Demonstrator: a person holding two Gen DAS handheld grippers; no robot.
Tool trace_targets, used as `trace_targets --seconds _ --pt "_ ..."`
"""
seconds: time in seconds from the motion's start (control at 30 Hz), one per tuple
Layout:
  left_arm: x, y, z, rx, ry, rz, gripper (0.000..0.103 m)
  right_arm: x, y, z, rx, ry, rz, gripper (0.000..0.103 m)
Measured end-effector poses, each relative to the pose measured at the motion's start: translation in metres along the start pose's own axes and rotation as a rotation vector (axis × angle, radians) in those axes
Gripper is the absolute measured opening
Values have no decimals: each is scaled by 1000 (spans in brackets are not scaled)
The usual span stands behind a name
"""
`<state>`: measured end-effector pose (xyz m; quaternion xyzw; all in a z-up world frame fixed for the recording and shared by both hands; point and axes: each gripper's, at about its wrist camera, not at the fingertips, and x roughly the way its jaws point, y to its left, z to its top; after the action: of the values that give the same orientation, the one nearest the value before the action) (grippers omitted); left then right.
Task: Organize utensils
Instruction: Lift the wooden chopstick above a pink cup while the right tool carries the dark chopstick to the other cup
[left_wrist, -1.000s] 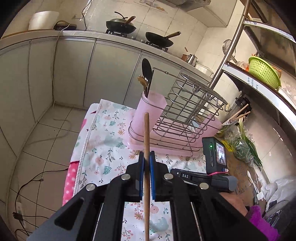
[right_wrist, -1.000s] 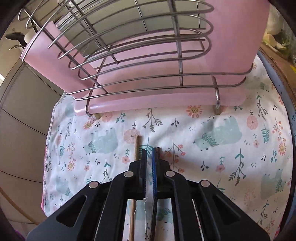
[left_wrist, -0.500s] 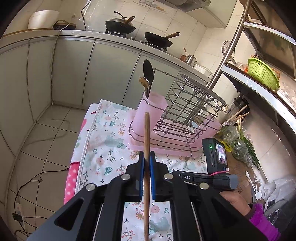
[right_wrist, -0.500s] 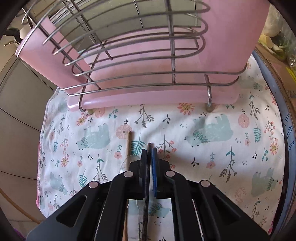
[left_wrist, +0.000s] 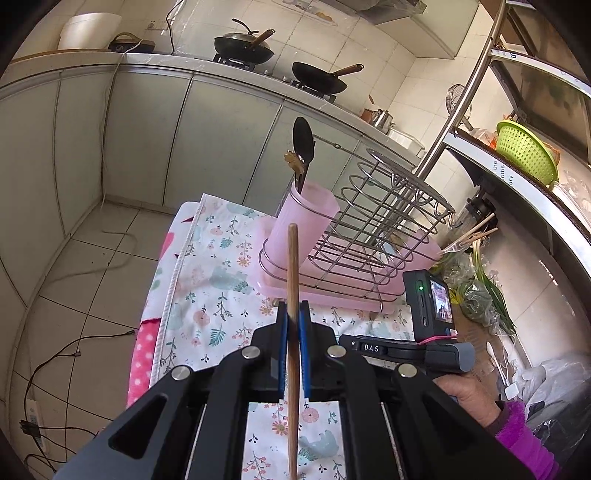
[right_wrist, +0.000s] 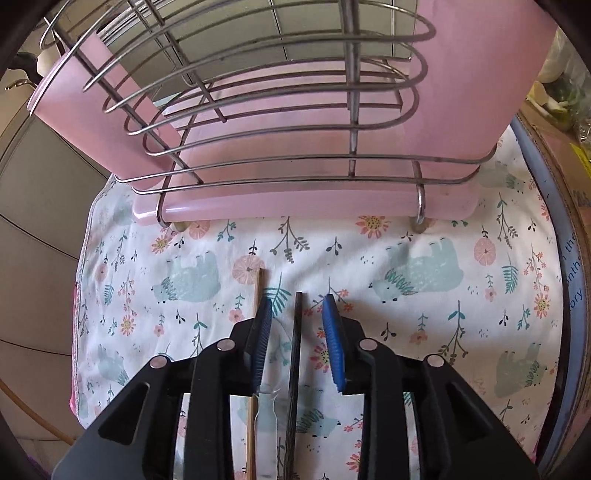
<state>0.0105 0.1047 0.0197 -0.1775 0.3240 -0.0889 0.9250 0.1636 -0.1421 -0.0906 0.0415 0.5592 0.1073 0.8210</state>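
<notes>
My left gripper (left_wrist: 293, 321) is shut on a wooden chopstick (left_wrist: 292, 266) that sticks up and forward past the pads. Beyond it a pink utensil cup (left_wrist: 308, 221) holds a black spoon (left_wrist: 303, 142) and a gold-coloured utensil. In the right wrist view my right gripper (right_wrist: 297, 314) points steeply down at the floral cloth (right_wrist: 424, 295). Its jaws are opening, and a thin black chopstick (right_wrist: 296, 350) lies between them, with neither blue pad touching it. A second wooden chopstick (right_wrist: 258, 291) and a clear plastic spoon handle (right_wrist: 267, 406) lie just left of it.
A wire dish rack (left_wrist: 373, 229) on a pink tray (right_wrist: 295, 210) stands close behind the cloth. A cardboard box and bagged greens (left_wrist: 476, 288) sit to the right. The table's left edge drops to a tiled floor with cables. A hand (left_wrist: 465, 395) holds the right gripper.
The right jaws, shut on the black chopstick before, have parted and no longer touch it. The left gripper and its wooden chopstick have not moved.
</notes>
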Motion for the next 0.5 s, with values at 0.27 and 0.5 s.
trace_targets --seconds 0.27,0.5 --pt "3 3 1 -14 13 7 5 12 6 -4 -21 -12 -27 5" --pt "-1 -1 7 2 -20 43 5 -7 -1 -18 16 -110 68 4"
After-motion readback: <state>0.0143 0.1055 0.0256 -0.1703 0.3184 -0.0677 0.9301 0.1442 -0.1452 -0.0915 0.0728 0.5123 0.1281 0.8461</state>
